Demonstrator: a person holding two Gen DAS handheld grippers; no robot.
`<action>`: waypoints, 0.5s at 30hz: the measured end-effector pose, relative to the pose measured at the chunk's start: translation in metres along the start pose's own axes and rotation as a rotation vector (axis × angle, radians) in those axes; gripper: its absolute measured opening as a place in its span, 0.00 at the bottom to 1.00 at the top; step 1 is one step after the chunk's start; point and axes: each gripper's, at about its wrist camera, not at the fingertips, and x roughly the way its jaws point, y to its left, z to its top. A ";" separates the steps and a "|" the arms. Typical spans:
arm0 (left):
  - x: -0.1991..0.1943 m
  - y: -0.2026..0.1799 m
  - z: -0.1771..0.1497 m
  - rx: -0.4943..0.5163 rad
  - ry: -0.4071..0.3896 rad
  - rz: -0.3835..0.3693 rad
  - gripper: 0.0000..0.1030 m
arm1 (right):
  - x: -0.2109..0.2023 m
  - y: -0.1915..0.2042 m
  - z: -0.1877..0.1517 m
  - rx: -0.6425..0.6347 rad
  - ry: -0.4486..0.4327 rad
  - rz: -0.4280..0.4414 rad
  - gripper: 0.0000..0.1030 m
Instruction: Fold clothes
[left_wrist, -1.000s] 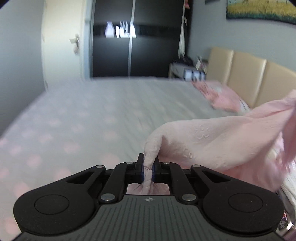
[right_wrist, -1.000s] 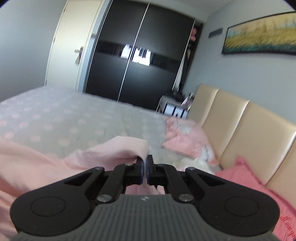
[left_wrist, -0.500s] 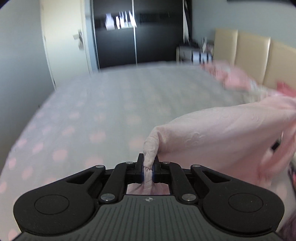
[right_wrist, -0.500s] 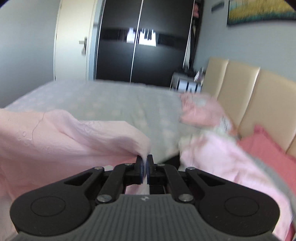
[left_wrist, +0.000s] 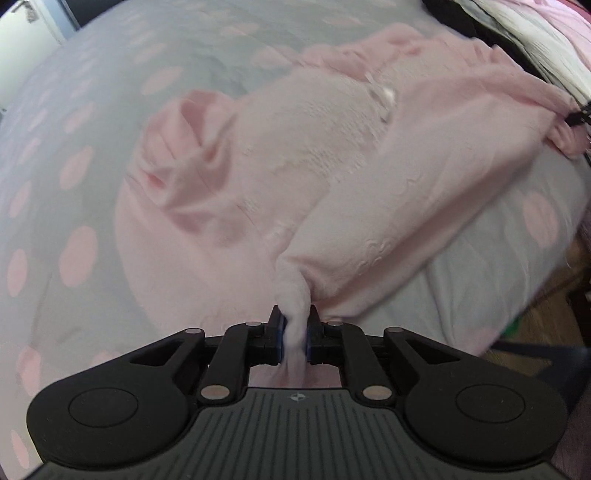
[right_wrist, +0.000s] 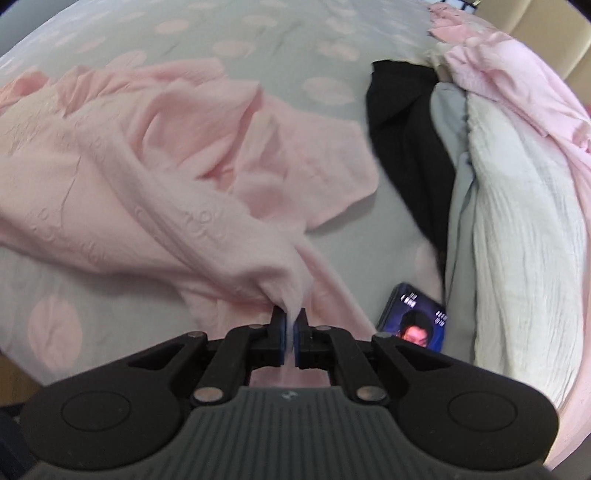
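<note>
Pink garment lies crumpled on the grey bedspread with pink dots | left gripper pinches a twisted bunch of it | right gripper is clenched on another edge of the garment | phone with lit screen lies beside black cloth and pale cloth at right

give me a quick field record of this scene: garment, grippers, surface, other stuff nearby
garment: pink garment, rumpled on the bed
left gripper: shut on a bunched corner of it
right gripper: shut on another edge
surface: grey bedspread with pink spots
nearby: black garment, pale green cloth, lit phone beside the pile
</note>
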 end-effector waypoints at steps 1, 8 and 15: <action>-0.003 -0.001 -0.002 0.005 -0.007 -0.007 0.13 | -0.004 0.003 -0.004 -0.011 -0.009 0.002 0.13; -0.034 -0.001 -0.005 0.000 -0.140 -0.074 0.50 | -0.056 0.032 -0.006 -0.114 -0.221 0.044 0.46; -0.014 -0.010 0.013 0.030 -0.129 -0.048 0.54 | -0.066 0.090 0.025 -0.290 -0.363 0.082 0.51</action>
